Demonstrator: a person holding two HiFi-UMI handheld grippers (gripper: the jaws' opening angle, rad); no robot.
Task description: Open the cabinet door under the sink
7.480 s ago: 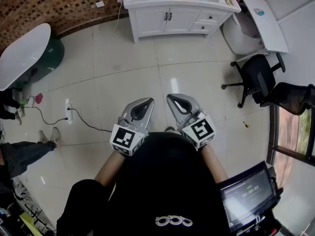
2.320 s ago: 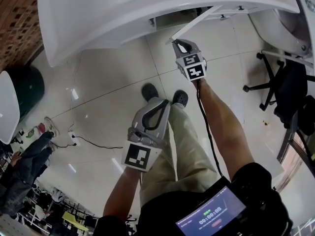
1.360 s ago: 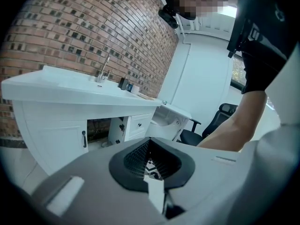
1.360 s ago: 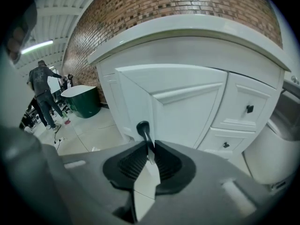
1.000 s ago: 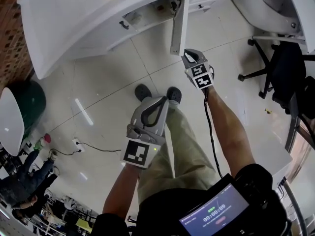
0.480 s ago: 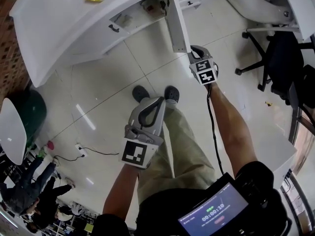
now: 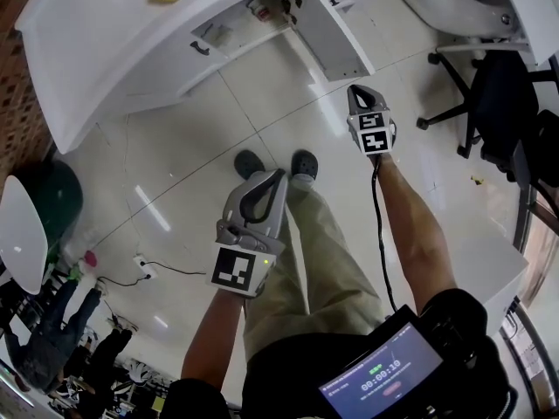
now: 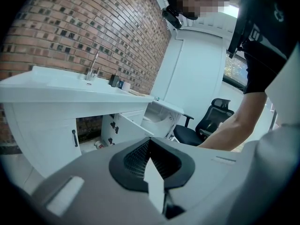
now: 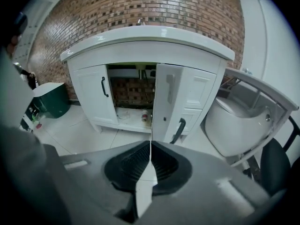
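The white sink cabinet (image 7: 131, 51) runs across the top of the head view. Its right door (image 7: 336, 37) stands swung wide open, and the right gripper view shows that door (image 9: 166, 102) edge-on with its black handle (image 9: 178, 130). The left door (image 9: 93, 100) is closed. My right gripper (image 7: 362, 94) hangs just in front of the open door, apart from it, shut with nothing between its jaws (image 9: 150, 144). My left gripper (image 7: 278, 177) is held low by my legs, shut and empty (image 8: 149, 142). The open door (image 8: 129, 128) also shows in the left gripper view.
A small bottle (image 9: 145, 117) and pipes sit inside the open cabinet. A white toilet (image 9: 239, 121) stands right of the cabinet, with a black office chair (image 7: 489, 103) beyond it. A green bin (image 9: 51, 97) is on the left. A power strip and cable (image 7: 140, 260) lie on the tiled floor.
The right door has swung from half open to wide open. My right gripper has come off the door and drawn back a little. The left gripper has barely moved.
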